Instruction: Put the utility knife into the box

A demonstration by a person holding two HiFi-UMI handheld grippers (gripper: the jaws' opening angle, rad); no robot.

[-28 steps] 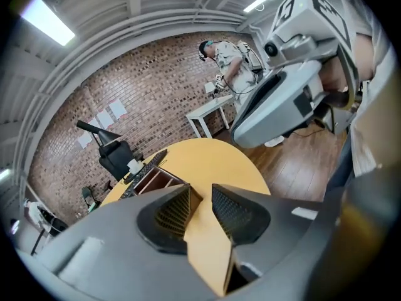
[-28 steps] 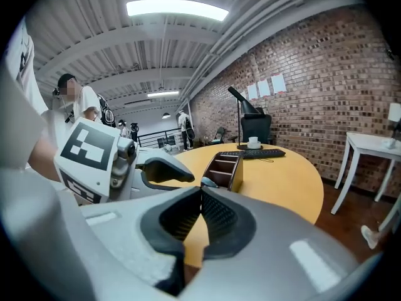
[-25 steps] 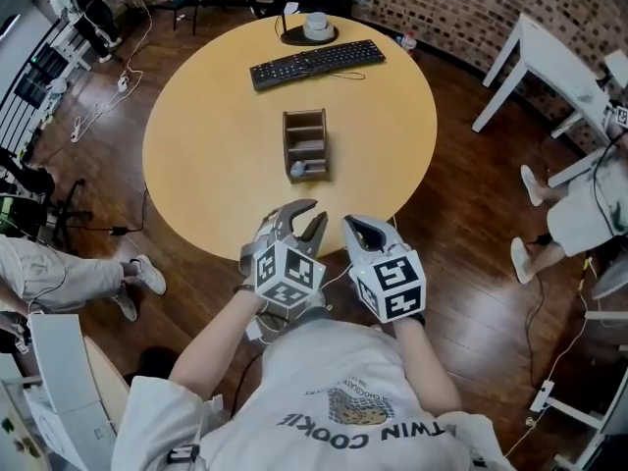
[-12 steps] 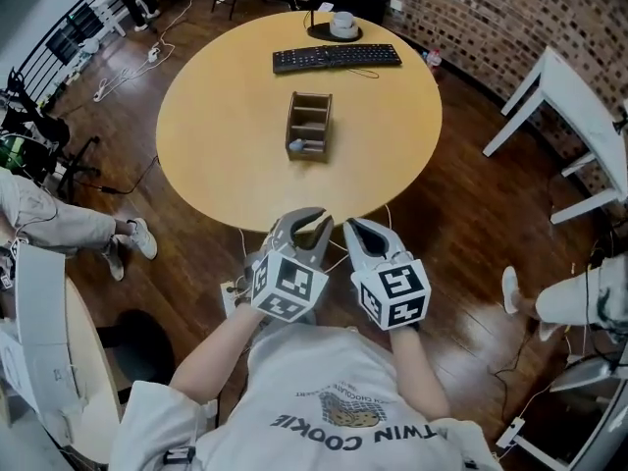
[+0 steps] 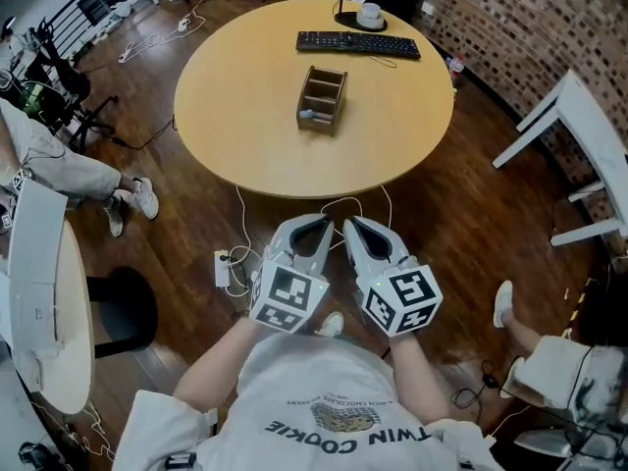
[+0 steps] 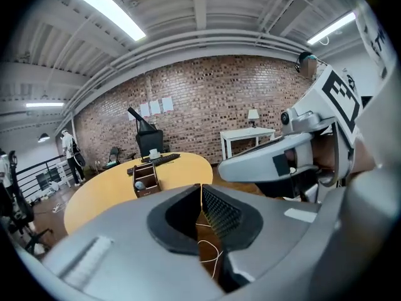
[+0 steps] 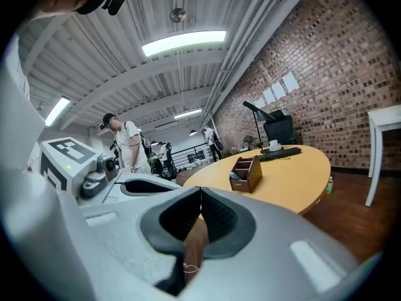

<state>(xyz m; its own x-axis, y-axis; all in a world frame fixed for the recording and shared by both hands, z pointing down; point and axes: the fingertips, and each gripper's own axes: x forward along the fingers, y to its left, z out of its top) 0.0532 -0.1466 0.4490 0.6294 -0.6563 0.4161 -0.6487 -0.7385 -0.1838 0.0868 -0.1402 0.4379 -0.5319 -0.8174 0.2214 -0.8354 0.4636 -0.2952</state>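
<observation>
Grippers counted: two, held side by side above floor, short of table [image 5: 226, 116].
Left gripper [image 6: 201, 188]: jaws closing, tips met, nothing between.
Right gripper [image 7: 200, 192]: jaws together, nothing held.
On table: one box [image 5: 340, 99], one keyboard [image 5: 358, 44].
One grey utility knife [image 5: 307, 115] lodged in box's nearest compartment.

Grey left tool [image 5: 316, 224], jaws closing empty, grey right tool [image 5: 353, 226], black-and-white marker cubes [image 5: 287, 299], white T-shirt [image 5: 324, 391]

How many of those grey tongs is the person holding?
2. The left tongs, closing with nothing between them, and the right tongs, shut and empty, are side by side before the person, above the floor, short of the table.
</observation>
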